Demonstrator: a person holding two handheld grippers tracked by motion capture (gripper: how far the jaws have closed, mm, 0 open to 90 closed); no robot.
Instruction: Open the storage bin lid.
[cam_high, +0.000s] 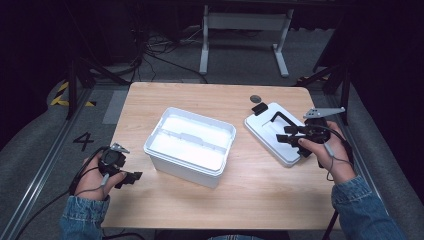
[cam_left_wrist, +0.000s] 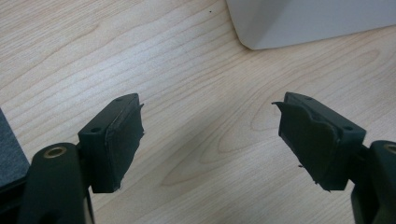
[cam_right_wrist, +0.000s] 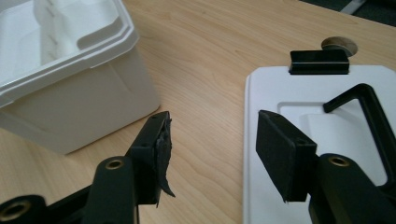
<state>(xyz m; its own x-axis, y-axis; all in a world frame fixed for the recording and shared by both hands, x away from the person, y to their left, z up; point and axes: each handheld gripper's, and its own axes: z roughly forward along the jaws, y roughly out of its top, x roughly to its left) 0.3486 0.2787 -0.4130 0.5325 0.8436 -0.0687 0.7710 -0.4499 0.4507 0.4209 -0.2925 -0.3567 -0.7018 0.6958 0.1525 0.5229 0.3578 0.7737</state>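
A white open box (cam_high: 190, 145) with an inner divider stands in the middle of the wooden table (cam_high: 260, 200). Its flat white lid (cam_high: 270, 131) lies to the right, with a black folding handle (cam_high: 280, 119) and a black latch (cam_high: 259, 108) on it. My right gripper (cam_high: 283, 134) hangs open over the lid's near left edge, with nothing between its jaws. In the right gripper view the gripper (cam_right_wrist: 212, 140) spans the lid's edge (cam_right_wrist: 289, 93), with the box (cam_right_wrist: 70, 84) to the left. My left gripper (cam_high: 131, 179) rests open near the table's front left; its jaws (cam_left_wrist: 210, 126) frame bare wood.
A round grommet (cam_high: 255, 98) sits in the tabletop behind the lid. The box's lower corner (cam_left_wrist: 299, 23) shows ahead of the left gripper. Beyond the table stand a white desk frame (cam_high: 245, 30) and floor cables (cam_high: 160, 47).
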